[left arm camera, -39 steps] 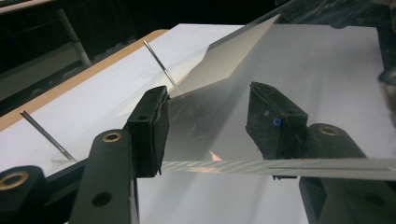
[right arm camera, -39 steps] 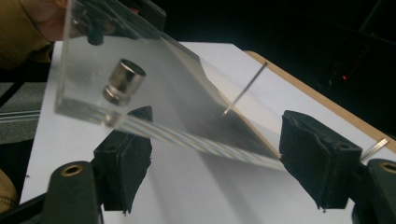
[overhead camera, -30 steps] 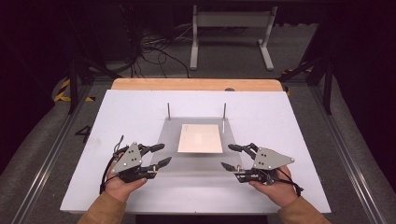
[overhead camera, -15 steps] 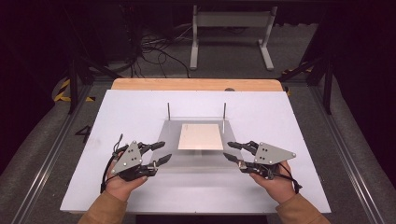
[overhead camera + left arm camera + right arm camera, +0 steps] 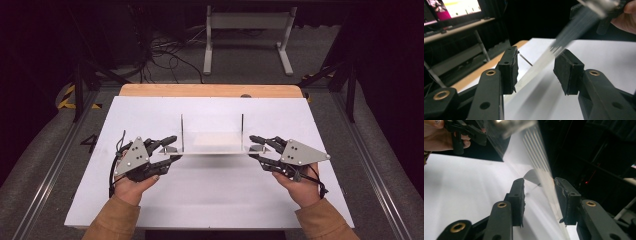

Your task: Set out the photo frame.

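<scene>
A white tabletop (image 5: pixel 210 200) lies under the high view, with a strip of bare wood (image 5: pixel 210 90) along its far edge. Beyond it the room is dark: grey floor, a tangle of black cables (image 5: pixel 160 52), and the white legs of a stand (image 5: pixel 247 30). The left gripper view catches a lit monitor (image 5: pixel 454 8) on a shelf off to the side.

Near the middle of the tabletop is a clear, thin plate (image 5: pixel 212 142) with two slim upright pins (image 5: pixel 182 131) at its far corners. In the high view the left hand-held gripper (image 5: pixel 167 150) reaches to its left edge and the right hand-held gripper (image 5: pixel 257 148) to its right edge. In each gripper view the transparent edge runs between the two black jaws, which stand moderately apart around it; the pads have a visible gap between them and I cannot tell whether they touch the sheet.

Compared with a second ago, both hand-held grippers have moved inward and forward from beside the plate's near corners to its sides. The plate, which lay flat and showed a pale rectangle, now looks raised and seen nearly edge-on.
</scene>
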Motion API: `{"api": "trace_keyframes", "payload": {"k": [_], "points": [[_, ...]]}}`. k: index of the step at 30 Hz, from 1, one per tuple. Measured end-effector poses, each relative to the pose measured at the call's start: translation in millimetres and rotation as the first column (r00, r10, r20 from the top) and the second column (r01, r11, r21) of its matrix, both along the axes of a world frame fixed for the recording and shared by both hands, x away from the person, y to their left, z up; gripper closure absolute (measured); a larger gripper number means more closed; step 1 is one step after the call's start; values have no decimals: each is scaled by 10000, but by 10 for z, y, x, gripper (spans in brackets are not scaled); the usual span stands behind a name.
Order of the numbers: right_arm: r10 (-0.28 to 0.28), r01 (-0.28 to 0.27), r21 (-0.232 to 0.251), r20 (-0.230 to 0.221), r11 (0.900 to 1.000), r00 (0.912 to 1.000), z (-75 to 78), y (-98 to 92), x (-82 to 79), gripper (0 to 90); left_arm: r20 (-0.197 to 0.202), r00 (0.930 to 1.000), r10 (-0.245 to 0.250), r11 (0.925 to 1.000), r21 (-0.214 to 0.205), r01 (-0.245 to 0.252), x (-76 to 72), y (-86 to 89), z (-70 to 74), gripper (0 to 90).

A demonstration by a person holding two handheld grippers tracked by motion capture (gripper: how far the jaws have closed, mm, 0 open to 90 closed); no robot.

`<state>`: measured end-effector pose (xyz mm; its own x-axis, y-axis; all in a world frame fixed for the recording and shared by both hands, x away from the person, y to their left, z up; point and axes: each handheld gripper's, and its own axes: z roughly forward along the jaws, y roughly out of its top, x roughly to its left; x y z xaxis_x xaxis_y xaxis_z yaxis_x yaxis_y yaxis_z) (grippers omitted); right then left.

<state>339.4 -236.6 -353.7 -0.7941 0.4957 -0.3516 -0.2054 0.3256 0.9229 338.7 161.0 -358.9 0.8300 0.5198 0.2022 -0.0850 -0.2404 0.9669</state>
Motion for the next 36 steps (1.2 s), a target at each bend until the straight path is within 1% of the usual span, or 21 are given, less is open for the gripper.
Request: {"api": "trace_keyframes", "payload": {"k": [2, 6, 8, 10, 11, 14, 15, 19, 20, 21, 23, 25, 26, 30, 32, 34, 35, 36], "points": [[-105, 103, 61, 268, 9999, 9996, 70, -12, -6, 618, 158, 9998, 73, 10000, 16, -73, 8, -18, 81, 556], [-249, 234, 252, 633, 9994, 9977, 188, -43, -13, 627, 395, 9991, 142, 9999, -80, -139, 16, -51, 232, 577], [-219, 189, 381, 816, 9991, 9964, 262, -62, -34, 640, 516, 9985, 171, 9998, -132, -164, 16, -56, 308, 581], [-174, 129, 512, 884, 9986, 9959, 312, -74, -54, 648, 594, 9981, 162, 9995, -271, -146, 5, -65, 380, 585], [-130, 73, 604, 931, 9981, 9956, 360, -84, -78, 650, 569, 9983, 112, 9995, -307, -95, -2, -65, 416, 589], [62, -124, 959, 646, 9953, 9979, 435, -112, -127, 653, 317, 9994, -121, 9990, -431, 134, -33, -64, 477, 595], [65, -113, 1004, 480, 9949, 9988, 456, -121, -149, 653, 229, 9996, -145, 9987, -482, 156, -56, -70, 492, 598], [94, -115, 1038, 204, 9945, 9997, 522, -143, -265, 659, -2, 9994, -334, 9980, -543, 333, -134, -73, 553, 601], [140, -152, 1072, 116, 9941, 9998, 539, -148, -289, 663, -101, 9991, -406, 9979, -509, 400, -143, -69, 566, 602], [166, -165, 1095, -3, 9939, 9999, 551, -154, -306, 665, -320, 9982, -498, 9972, -582, 478, -166, -69, 588, 604], [265, -216, 1185, -401, 9927, 9988, 584, -173, -354, 668, -448, 9970, -628, 9958, -695, 597, -194, -69, 609, 611], [375, -290, 1279, -644, 9914, 9972, 598, -189, -378, 670, -589, 9953, -772, 9945, -755, 727, -227, -67, 636, 619], [410, -310, 1332, -728, 9906, 9965, 603, -197, -389, 670, -583, 9952, -787, 9944, -749, 742, -237, -68, 644, 623], [480, -326, 1396, -1083, 9897, 9930, 615, -226, -410, 670, -942, 9912, -927, 9934, -768, 856, -255, -79, 661, 632], [486, -302, 1406, -1296, 9896, 9904, 616, -234, -415, 670, -1210, 9878, -985, 9927, -807, 891, -255, -83, 658, 634], [518, -299, 1504, -1439, 9882, 9882, 614, -243, -409, 667, -1226, 9869, -1046, 9921, -827, 948, -245, -86, 655, 639], [506, -276, 1547, -1467, 9876, 9879, 616, -249, -399, 662, -1309, 9859, -1043, 9922, -818, 941, -230, -86, 651, 640], [470, -233, 1577, -1486, 9872, 9878, 615, -250, -384, 658, -1313, 9859, -1038, 9917, -895, 925, -216, -87, 645, 640]]}}
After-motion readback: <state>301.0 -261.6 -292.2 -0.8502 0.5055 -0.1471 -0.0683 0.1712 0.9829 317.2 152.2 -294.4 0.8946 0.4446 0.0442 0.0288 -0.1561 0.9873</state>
